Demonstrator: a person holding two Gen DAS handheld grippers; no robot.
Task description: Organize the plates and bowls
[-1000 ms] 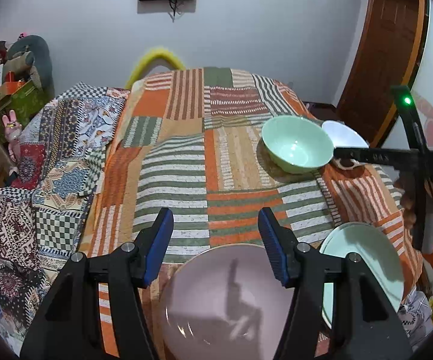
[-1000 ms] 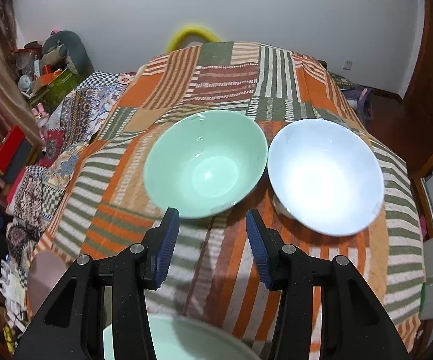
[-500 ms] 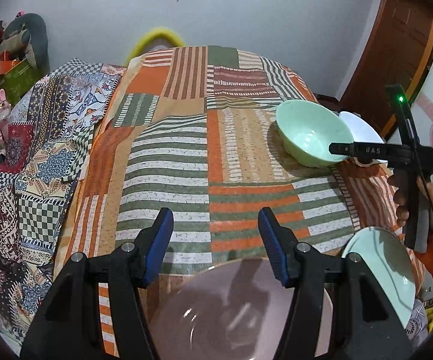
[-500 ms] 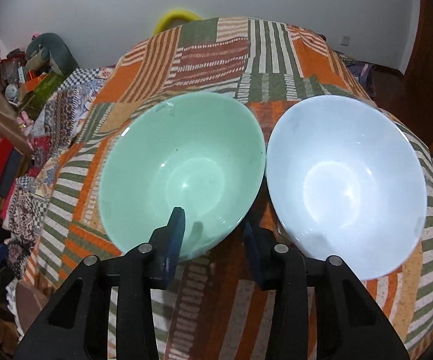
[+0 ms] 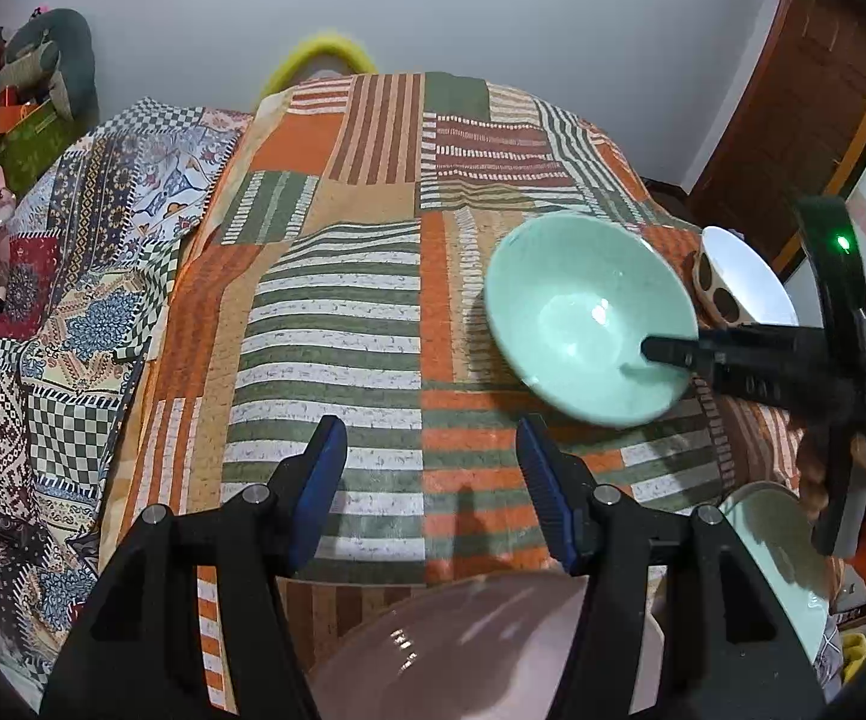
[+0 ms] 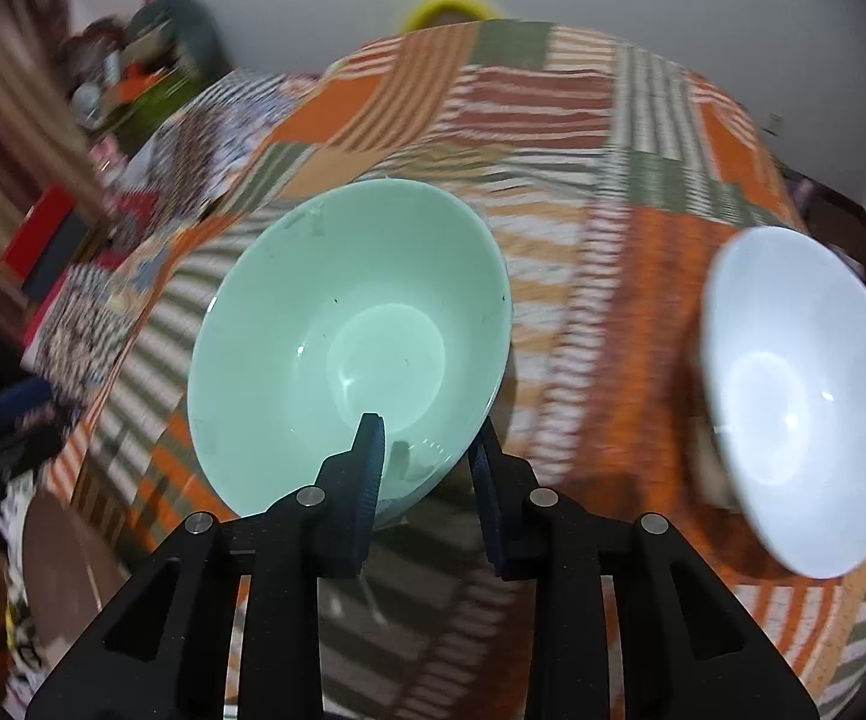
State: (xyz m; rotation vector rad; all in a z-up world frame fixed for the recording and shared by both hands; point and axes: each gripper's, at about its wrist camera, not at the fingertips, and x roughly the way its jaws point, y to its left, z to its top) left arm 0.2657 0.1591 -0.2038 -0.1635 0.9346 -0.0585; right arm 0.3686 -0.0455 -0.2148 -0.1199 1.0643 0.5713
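Bedspread (image 5: pixel 336 360), patchwork-striped, is the work surface and carries all the tableware. Pink bowl (image 5: pixel 481 654) sits at the near edge, just below the left gripper (image 5: pixel 433 492), whose fingers stand wide apart and hold nothing. Green bowl (image 6: pixel 348 348) is lifted off the cloth and tilted; its mouth faces up and toward the wrist camera, and being round it has no long axis. White bowl (image 6: pixel 805 396) rests well to its right, mouth up. Green plate (image 5: pixel 775 558) lies at the near right edge.

Right gripper (image 6: pixel 426 468) is clamped on the green bowl's near rim, one finger inside the wall, one outside.

Risk: the pinch covers a small arc of a smooth rim, so the bowl's weight could pivot it in the pads and slip free. Fast swings raise that risk; the right wrist view is motion-blurred.
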